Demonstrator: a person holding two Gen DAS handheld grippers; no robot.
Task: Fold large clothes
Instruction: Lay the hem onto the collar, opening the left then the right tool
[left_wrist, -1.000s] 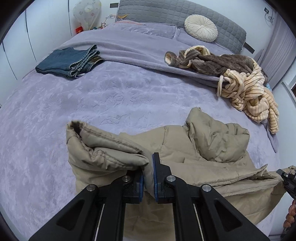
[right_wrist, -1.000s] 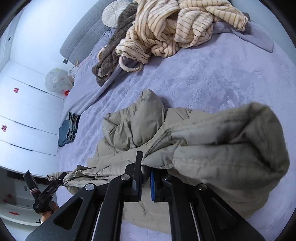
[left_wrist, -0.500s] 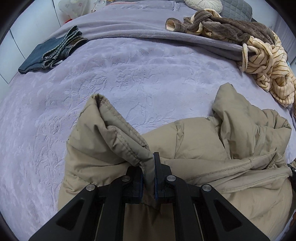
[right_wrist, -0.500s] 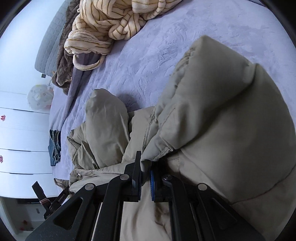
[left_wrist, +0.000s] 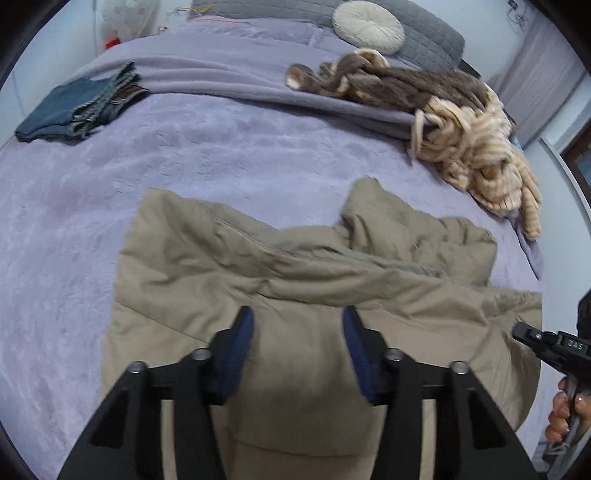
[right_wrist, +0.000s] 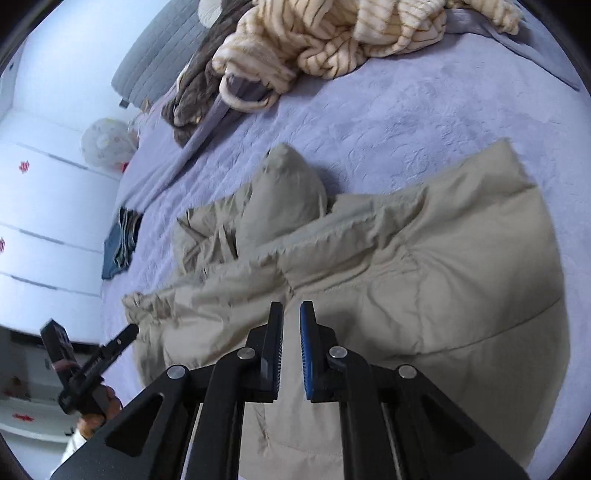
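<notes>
Jacket (left_wrist: 295, 280) dropped flat beneath both opening tools (left_wrist: 297, 321)

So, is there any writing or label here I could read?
White print on right gripper, jaws opening, empty: blurred, unreadable.
White lettering on left gripper, jaws opening, empty: unreadable.
Red marks on wardrobe: too blurred.
Beige jacket: none.
</notes>
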